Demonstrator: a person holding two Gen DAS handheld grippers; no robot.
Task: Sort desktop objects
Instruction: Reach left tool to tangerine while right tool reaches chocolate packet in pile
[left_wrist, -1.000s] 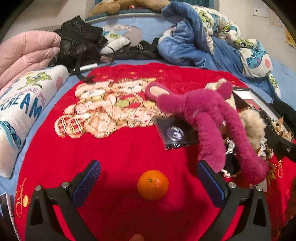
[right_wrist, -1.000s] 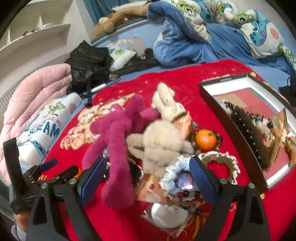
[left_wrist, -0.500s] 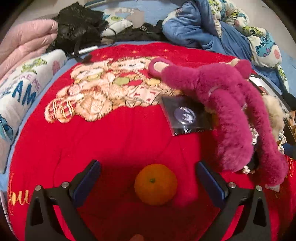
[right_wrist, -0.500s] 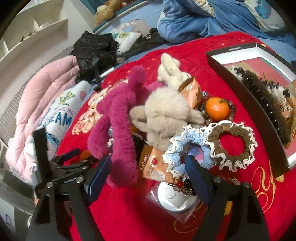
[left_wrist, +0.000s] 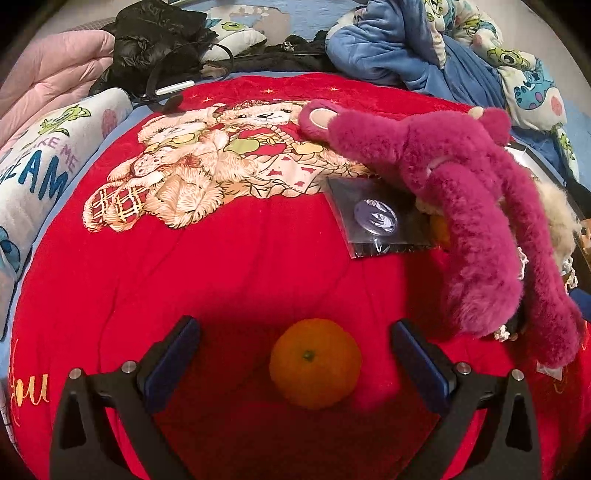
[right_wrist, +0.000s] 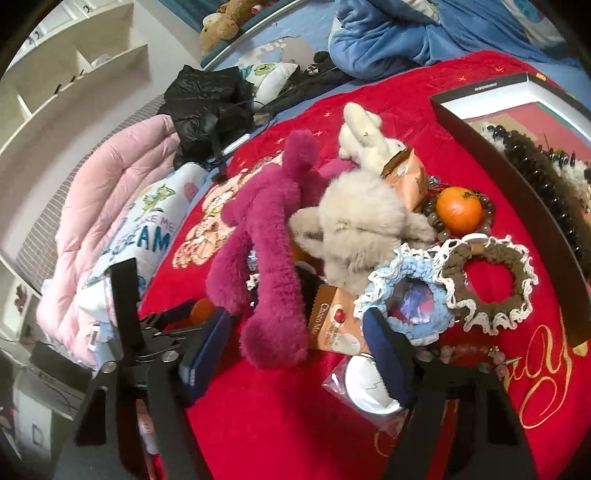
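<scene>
An orange (left_wrist: 315, 363) lies on the red blanket (left_wrist: 221, 280) between the fingers of my left gripper (left_wrist: 295, 330), which stands open and clear of it on both sides. The same gripper (right_wrist: 173, 321) and orange (right_wrist: 201, 309) show at the left of the right wrist view. My right gripper (right_wrist: 297, 317) hangs over the pile with its jaws closing. The end of a magenta plush toy's limb (right_wrist: 273, 343) sits between them, and neither pad presses on it. A beige plush rabbit (right_wrist: 354, 236) leans against the magenta toy (left_wrist: 461, 192).
A second orange (right_wrist: 459, 216) rests inside a bead bracelet. Blue (right_wrist: 402, 306) and brown (right_wrist: 487, 280) scrunchies, a snack packet (right_wrist: 332, 325) and a bagged round badge (right_wrist: 365, 384) lie near my right fingers. A black box (right_wrist: 517, 166) holds items at right. A dark bagged badge (left_wrist: 376, 221) lies beside the magenta toy.
My left gripper sank toward the orange, which now lies between its fingers. My right gripper tipped downward and its jaws narrowed around the magenta limb.
</scene>
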